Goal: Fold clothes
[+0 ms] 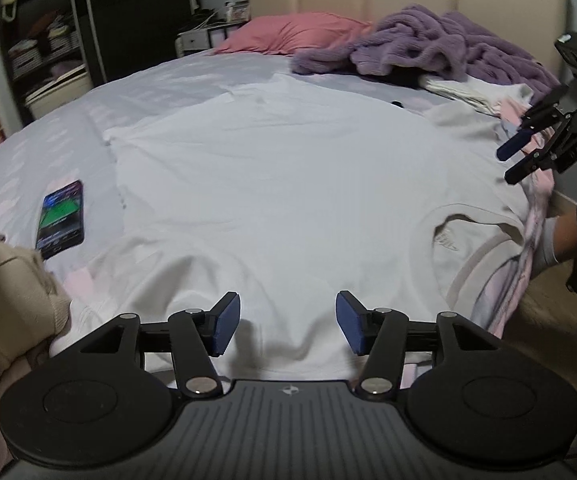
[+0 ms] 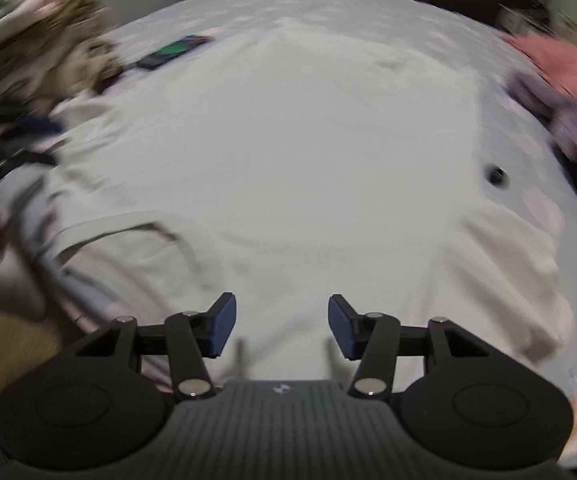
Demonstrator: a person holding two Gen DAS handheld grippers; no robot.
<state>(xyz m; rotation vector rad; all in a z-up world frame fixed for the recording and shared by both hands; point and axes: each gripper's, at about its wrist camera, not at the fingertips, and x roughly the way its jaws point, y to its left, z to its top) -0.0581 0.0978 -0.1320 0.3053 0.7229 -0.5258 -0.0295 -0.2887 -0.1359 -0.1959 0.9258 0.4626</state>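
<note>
The white T-shirt (image 1: 272, 184) lies spread flat across the lavender bed sheet (image 1: 160, 92), its neckline toward the near right edge of the bed and its hem toward the far left, with a sleeve bunched up just ahead of the left gripper (image 1: 287, 326). That gripper hovers over the near sleeve with its blue pads (image 1: 226, 326) spread apart and nothing between them; the right gripper (image 2: 278, 326) is likewise released and empty, poised above the cloth near the collar side — its view is smeared, so finer detail there cannot be made out. The step in hand looks like the first fold, and it will go best if each gripper pinches only the top edge of the fabric at a shoulder or sleeve seam, lifts it low, and carries it across in step with the other so the crease runs straight — snagging the sheet beneath would drag everything askew. Left of the shirt a phone (image 1: 61, 218) rests on the sheet with its screen lit, well apart from the fabric; at the far right sit a purple blanket (image 1: 440, 46) and a pink pillow (image 1: 288, 32), and a heap of clothes (image 1: 12, 280) crowds the near left corner.
</note>
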